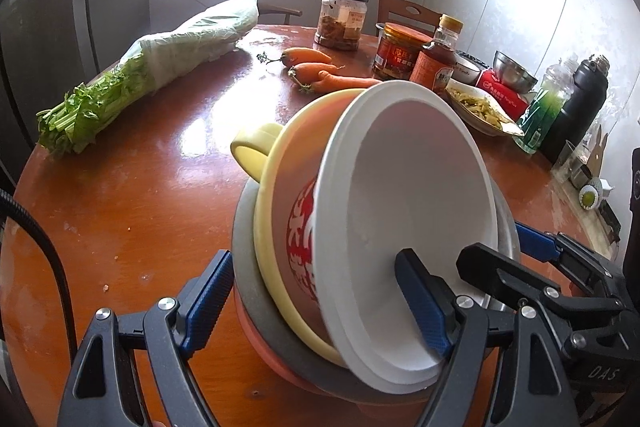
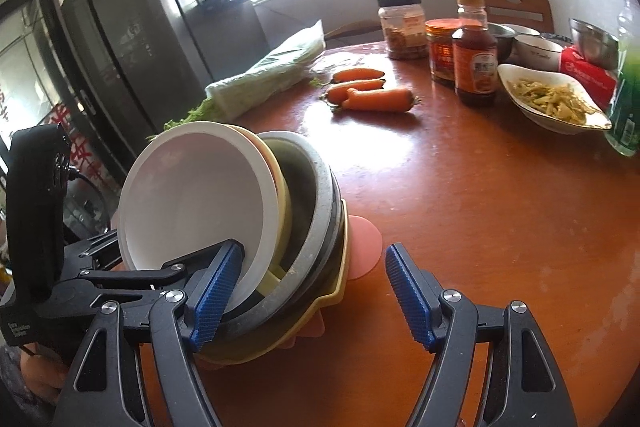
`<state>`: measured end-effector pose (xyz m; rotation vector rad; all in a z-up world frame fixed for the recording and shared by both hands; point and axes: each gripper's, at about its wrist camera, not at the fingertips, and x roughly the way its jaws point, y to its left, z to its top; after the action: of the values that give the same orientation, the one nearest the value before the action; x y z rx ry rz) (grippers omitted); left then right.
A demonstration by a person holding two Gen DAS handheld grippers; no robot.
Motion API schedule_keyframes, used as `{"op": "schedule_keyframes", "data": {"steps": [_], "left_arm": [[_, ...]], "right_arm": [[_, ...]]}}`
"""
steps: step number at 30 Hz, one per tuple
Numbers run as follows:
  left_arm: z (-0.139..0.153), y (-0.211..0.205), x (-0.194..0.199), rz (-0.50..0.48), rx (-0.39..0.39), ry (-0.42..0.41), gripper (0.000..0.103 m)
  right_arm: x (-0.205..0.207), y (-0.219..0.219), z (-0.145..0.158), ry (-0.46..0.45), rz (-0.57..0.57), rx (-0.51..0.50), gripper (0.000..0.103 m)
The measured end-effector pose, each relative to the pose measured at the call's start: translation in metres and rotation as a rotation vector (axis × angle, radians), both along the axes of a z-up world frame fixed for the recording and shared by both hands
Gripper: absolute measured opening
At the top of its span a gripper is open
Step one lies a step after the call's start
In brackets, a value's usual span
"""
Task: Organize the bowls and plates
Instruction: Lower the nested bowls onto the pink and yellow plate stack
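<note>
A tilted stack of dishes rests on the round wooden table. A white bowl is on top. Beneath it sit a yellow handled bowl with red characters, a grey bowl and a pink plate. My left gripper clamps the stack, one pad inside the white bowl and the other outside on the grey rim. From the other side my right gripper holds it the same way. One pad lies in the white bowl and the other at the pink plate.
Bagged celery lies at the table's left, carrots in the middle. Jars, a sauce bottle, a dish of food, a steel bowl, a green bottle and a black flask crowd the right side. A fridge stands beyond.
</note>
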<state>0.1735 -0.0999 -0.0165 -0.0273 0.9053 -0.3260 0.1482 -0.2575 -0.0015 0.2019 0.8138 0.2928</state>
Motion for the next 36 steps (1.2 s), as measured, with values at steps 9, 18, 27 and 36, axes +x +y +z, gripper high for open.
{"op": "schedule_keyframes", "data": {"steps": [9,18,27,36], "left_arm": [[0.002,0.004,-0.003,0.030,0.023,-0.032,0.081],[0.003,0.017,-0.005,0.051,0.000,-0.038,0.081],[0.015,0.028,-0.012,0.052,-0.021,-0.055,0.083],[0.029,0.032,-0.021,0.053,-0.021,-0.091,0.084]], "right_arm": [[-0.002,0.005,0.001,-0.002,-0.015,0.006,0.076],[-0.005,0.008,0.002,-0.002,-0.044,-0.009,0.077],[-0.009,0.012,0.011,-0.024,-0.086,-0.061,0.078],[-0.017,0.015,0.028,-0.072,-0.114,-0.095,0.078]]}}
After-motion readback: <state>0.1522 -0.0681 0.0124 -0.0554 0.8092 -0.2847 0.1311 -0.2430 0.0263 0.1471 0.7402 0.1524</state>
